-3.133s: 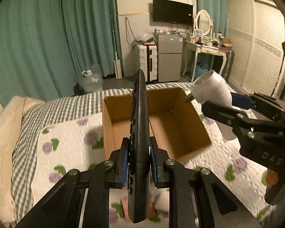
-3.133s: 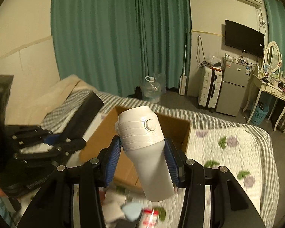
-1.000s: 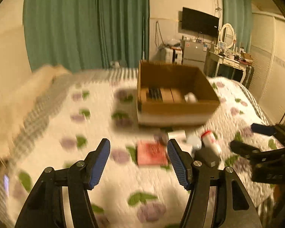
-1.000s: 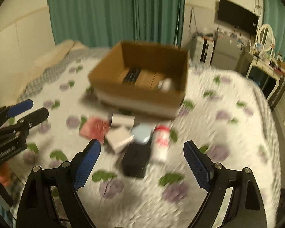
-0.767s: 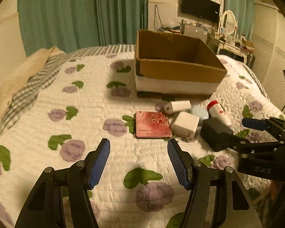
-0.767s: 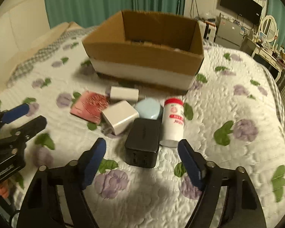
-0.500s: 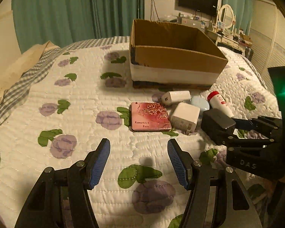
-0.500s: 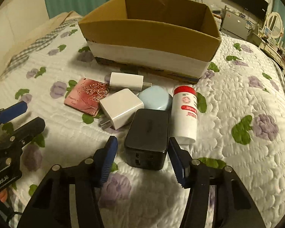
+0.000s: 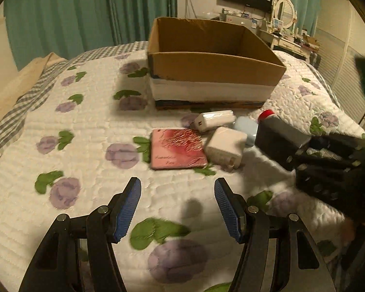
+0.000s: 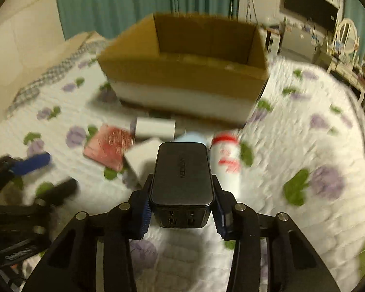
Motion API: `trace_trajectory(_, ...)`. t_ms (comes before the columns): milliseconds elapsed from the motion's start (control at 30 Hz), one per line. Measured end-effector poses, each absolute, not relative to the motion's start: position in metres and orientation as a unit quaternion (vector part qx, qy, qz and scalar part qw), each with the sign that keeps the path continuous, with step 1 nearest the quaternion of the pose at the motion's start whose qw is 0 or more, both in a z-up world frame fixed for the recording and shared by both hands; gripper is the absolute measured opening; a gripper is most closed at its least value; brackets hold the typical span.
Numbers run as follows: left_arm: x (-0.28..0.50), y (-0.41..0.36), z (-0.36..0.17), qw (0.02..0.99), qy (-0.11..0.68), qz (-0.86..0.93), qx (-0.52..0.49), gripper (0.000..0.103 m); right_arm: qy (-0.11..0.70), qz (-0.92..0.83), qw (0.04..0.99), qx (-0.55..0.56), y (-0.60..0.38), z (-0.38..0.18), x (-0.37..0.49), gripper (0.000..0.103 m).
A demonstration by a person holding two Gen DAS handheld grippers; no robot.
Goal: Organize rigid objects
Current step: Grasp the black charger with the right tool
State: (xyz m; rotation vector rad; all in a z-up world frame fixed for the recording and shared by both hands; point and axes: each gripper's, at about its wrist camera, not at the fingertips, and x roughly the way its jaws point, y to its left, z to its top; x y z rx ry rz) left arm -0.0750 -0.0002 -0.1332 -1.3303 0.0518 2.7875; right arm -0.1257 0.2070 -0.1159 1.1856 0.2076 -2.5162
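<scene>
My right gripper (image 10: 181, 204) is shut on a black charger block (image 10: 181, 171), which also shows in the left wrist view (image 9: 277, 141). It is held just above the quilt, in front of the open cardboard box (image 10: 182, 73). My left gripper (image 9: 177, 206) is open and empty above the quilt, short of a pink card (image 9: 176, 149). A white adapter (image 9: 225, 144), a white power bank (image 9: 215, 120), a light blue case (image 9: 246, 129) and a red-capped white bottle (image 10: 227, 163) lie between the grippers and the box (image 9: 214, 73).
The flowered quilt (image 9: 90, 170) covers the bed, with a checked sheet (image 9: 17, 112) and pillow at the left. Behind stand green curtains (image 9: 85, 9), a TV, a fridge and a dressing table (image 9: 289, 41).
My right gripper has closed on the black charger block and lifted it slightly. My left gripper has moved a little nearer to the pink card and stays open.
</scene>
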Motion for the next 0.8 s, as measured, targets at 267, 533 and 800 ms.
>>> trace_trajectory(267, -0.106, 0.033, -0.134, 0.072, 0.031, 0.893, -0.442, 0.065, 0.071, -0.902, 0.160, 0.394, 0.240, -0.081, -0.163, 0.042)
trace_trajectory(533, -0.144, 0.062, -0.157, 0.102, 0.073, 0.877, -0.465, 0.065, 0.041, -0.892, 0.156, 0.422, 0.262, -0.103, -0.178, 0.042)
trace_trajectory(800, -0.172, 0.076, -0.179, 0.109, 0.103, 0.864, -0.480, 0.065, 0.024, -0.891, 0.166, 0.421, 0.266, -0.104, -0.177, 0.042)
